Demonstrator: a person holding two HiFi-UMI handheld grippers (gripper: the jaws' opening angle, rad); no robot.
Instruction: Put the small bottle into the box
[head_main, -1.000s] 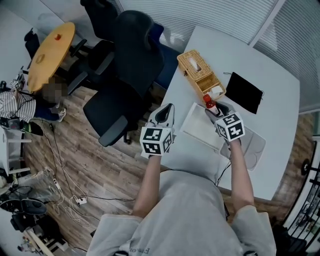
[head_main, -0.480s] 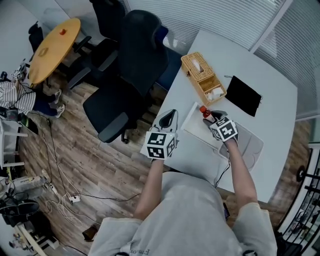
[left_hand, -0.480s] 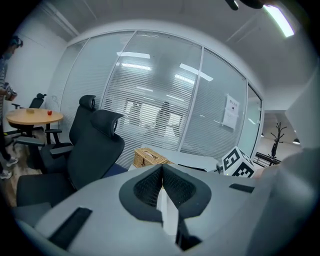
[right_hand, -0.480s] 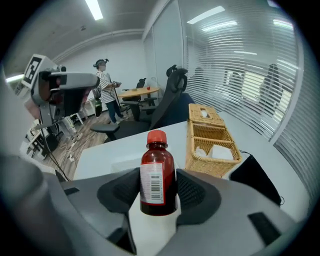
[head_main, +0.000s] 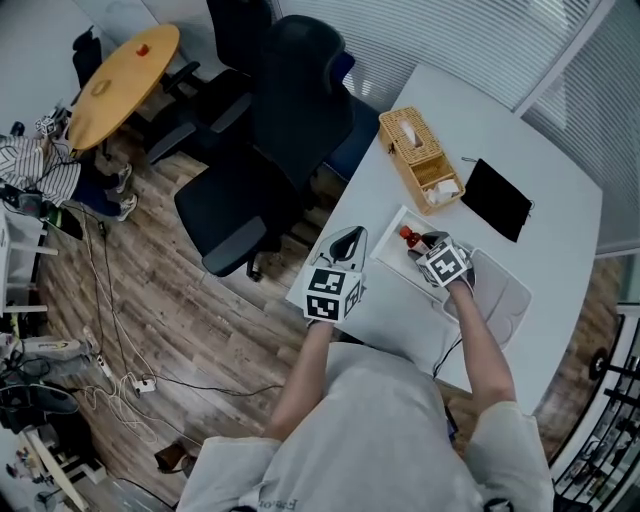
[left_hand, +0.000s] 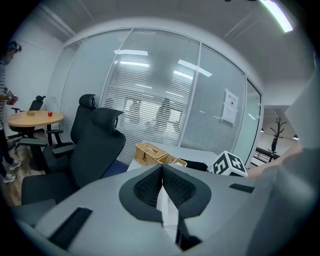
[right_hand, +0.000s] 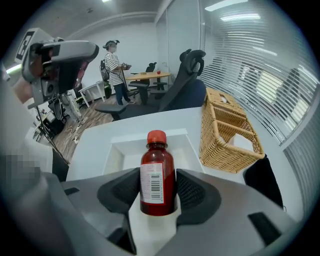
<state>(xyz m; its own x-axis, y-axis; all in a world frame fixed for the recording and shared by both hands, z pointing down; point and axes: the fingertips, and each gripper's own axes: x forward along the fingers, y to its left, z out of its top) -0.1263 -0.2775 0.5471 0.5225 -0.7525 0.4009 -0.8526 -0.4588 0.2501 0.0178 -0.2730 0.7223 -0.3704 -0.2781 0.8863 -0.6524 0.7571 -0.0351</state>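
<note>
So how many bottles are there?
1. The small bottle is held in the right tongs, over the white box. More could be hidden inside the wicker basket.

Both arms stretch forward. The left gripper (head_main: 347, 240) has its jaws pressed together. The right gripper (head_main: 424, 247) reaches farther out, its jaws squeezing the small bottle (right_hand: 157, 167).

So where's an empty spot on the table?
The table is bare at its far end, past the wicker basket and black pouch. Inside the white box is bare. It's crowded where the right gripper holds the small bottle.
</note>
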